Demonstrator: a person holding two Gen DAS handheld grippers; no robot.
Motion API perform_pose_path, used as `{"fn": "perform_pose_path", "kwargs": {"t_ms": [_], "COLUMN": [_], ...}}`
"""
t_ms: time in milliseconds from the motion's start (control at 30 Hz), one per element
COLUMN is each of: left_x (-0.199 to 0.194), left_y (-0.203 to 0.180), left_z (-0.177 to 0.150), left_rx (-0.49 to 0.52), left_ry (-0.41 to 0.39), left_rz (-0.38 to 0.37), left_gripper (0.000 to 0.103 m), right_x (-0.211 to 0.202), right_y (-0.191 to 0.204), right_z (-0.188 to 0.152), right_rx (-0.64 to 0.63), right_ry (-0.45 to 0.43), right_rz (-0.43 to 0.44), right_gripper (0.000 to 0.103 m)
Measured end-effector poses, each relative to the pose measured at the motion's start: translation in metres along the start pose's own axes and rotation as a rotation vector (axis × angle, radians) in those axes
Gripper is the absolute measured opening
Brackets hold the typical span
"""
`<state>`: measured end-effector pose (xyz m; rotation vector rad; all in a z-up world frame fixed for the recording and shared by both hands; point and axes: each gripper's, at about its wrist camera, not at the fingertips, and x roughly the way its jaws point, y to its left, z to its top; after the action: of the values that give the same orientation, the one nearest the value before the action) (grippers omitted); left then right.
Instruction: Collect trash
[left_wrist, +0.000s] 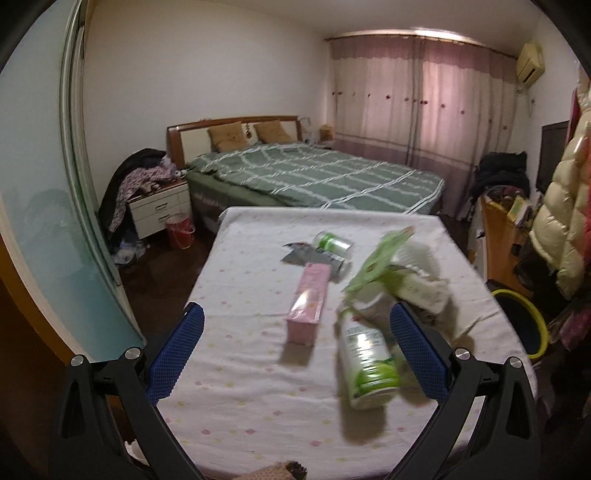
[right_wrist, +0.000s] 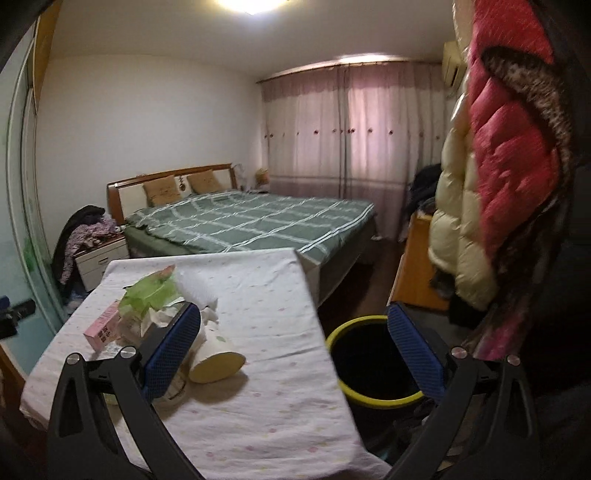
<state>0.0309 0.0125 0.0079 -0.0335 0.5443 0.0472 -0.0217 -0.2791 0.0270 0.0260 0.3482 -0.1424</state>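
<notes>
Trash lies on a table under a white dotted cloth (left_wrist: 258, 398). In the left wrist view a pink box (left_wrist: 308, 302) lies in the middle, with a green-and-white bottle (left_wrist: 365, 362) on its side to its right. Behind them are a crumpled green wrapper (left_wrist: 376, 258), a small clear jar (left_wrist: 331, 242) and a grey foil packet (left_wrist: 297, 255). My left gripper (left_wrist: 297, 317) hangs open above the box, holding nothing. My right gripper (right_wrist: 293, 319) is open and empty over the table's right edge. A tipped paper cup (right_wrist: 218, 360) lies by its left finger. The yellow-rimmed black bin (right_wrist: 373, 400) stands on the floor beside the table.
A green-quilted bed (left_wrist: 317, 173) lies beyond the table. A white nightstand (left_wrist: 160, 210) piled with clothes and a red basket (left_wrist: 180, 230) stand at far left. Puffy coats (right_wrist: 480, 184) hang close on the right above the bin, by a wooden desk (right_wrist: 413, 273).
</notes>
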Motion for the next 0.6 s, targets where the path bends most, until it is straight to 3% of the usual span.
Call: {"fn": "perform_pose_path", "kwargs": {"t_ms": [267, 600], "left_x": [-0.017, -0.014], "left_y": [-0.003, 0.002], "left_z": [0.003, 0.003], "left_rx": [-0.035, -0.027], "left_ry": [-0.006, -0.024], "left_rz": [-0.039, 0.005], "left_gripper": [0.099, 0.099], "right_x": [-0.004, 0.0], "right_y": [-0.004, 0.002], "right_z": [-0.001, -0.001], "right_rx": [0.022, 0.03], "right_ry": [0.021, 0.041], "right_rz": [0.03, 0.059], "right_gripper": [0.097, 0.097]}}
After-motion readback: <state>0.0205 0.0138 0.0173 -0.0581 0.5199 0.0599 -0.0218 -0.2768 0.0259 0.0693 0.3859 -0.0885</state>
